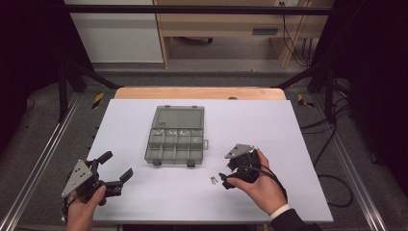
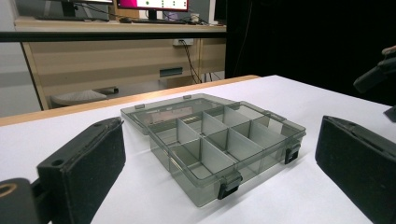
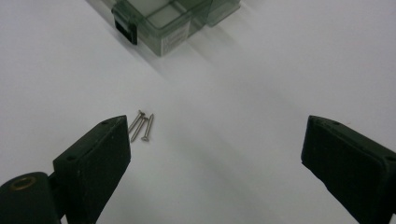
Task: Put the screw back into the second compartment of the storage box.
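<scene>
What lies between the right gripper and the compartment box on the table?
Three small screws lie on the white table between the right gripper and the compartment box, as seen in the right gripper view and high view.

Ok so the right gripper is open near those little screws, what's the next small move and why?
Probably shift the right gripper a little toward its left finger and lower it, so the three screws sit between the fingers. The screws lie loose on the white table just off that finger, apart from the open compartment box, and nothing is held yet.
</scene>
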The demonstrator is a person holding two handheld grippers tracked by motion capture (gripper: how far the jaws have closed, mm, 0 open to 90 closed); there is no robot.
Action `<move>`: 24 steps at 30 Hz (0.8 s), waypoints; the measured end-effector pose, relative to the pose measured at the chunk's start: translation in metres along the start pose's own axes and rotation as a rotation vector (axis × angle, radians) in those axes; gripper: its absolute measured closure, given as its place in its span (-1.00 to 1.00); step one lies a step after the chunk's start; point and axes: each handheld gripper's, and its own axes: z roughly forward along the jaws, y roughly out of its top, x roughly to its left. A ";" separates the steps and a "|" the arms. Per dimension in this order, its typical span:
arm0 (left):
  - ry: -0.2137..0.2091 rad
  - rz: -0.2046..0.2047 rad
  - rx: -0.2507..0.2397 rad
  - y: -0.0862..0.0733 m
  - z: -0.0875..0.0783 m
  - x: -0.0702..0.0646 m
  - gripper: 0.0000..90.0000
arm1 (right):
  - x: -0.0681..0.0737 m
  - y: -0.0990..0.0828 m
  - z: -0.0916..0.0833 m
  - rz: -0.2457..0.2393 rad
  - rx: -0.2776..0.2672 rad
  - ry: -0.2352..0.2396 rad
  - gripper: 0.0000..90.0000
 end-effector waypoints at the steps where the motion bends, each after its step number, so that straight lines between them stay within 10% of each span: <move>1: 0.001 -0.001 0.000 0.000 0.000 0.000 -0.97 | 0.001 0.001 0.003 -0.001 0.024 0.006 -0.82; 15: -0.007 0.007 0.009 0.000 0.002 -0.001 -0.96 | 0.015 0.005 0.028 -0.029 0.096 0.064 -0.70; 24: -0.009 0.010 0.011 -0.001 0.002 -0.001 -0.96 | 0.019 0.002 0.035 0.015 0.094 0.088 -0.16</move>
